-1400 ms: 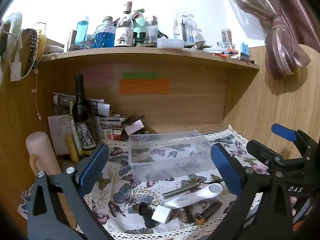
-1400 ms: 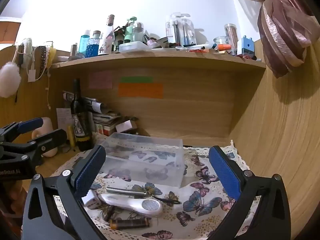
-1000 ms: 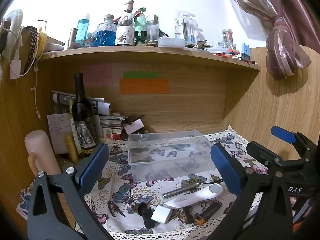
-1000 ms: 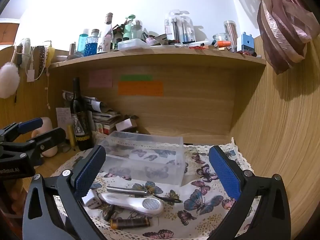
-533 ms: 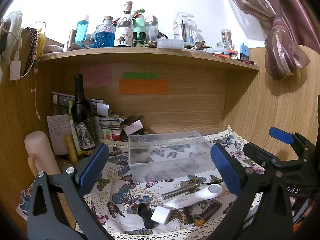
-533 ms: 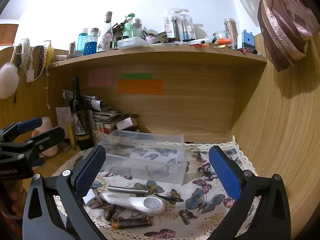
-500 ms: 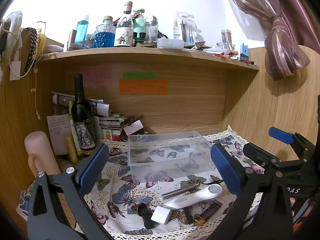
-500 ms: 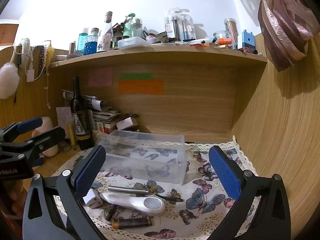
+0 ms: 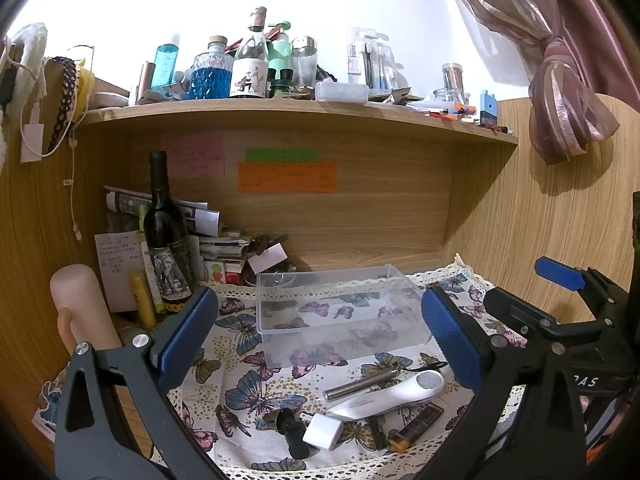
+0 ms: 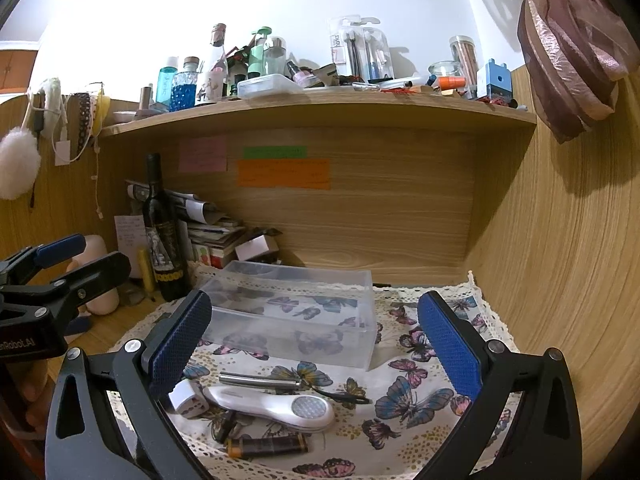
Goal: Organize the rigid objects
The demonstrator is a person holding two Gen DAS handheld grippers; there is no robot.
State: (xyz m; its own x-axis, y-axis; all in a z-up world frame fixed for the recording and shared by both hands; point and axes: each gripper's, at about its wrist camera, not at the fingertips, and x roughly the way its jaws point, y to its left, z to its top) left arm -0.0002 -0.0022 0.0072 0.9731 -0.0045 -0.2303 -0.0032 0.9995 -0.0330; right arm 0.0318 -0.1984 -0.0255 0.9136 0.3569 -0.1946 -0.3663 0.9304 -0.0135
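Observation:
An empty clear plastic box (image 9: 340, 312) (image 10: 296, 316) stands on a butterfly cloth (image 9: 240, 360) (image 10: 412, 396). In front of it lie a white handheld device (image 9: 388, 398) (image 10: 272, 402), a metal pen-like rod (image 9: 362, 380) (image 10: 260, 380), a white plug adapter (image 9: 323, 431) (image 10: 186, 397), a dark lighter (image 9: 416, 426) (image 10: 268, 447) and a small black piece (image 9: 292, 432). My left gripper (image 9: 320, 340) is open above these items. My right gripper (image 10: 316, 344) is open above them too. Each gripper shows at the edge of the other's view.
A dark wine bottle (image 9: 166, 240) (image 10: 162, 232), a yellow tube (image 9: 140, 298), stacked papers and small boxes (image 9: 224, 256) stand at the back left. A pink cylinder (image 9: 78, 308) is at the left. A crowded shelf (image 9: 280, 108) hangs overhead. Wooden walls close the back and right.
Both grippers have drifted only slightly; the views shift a little. Nothing on the cloth has moved.

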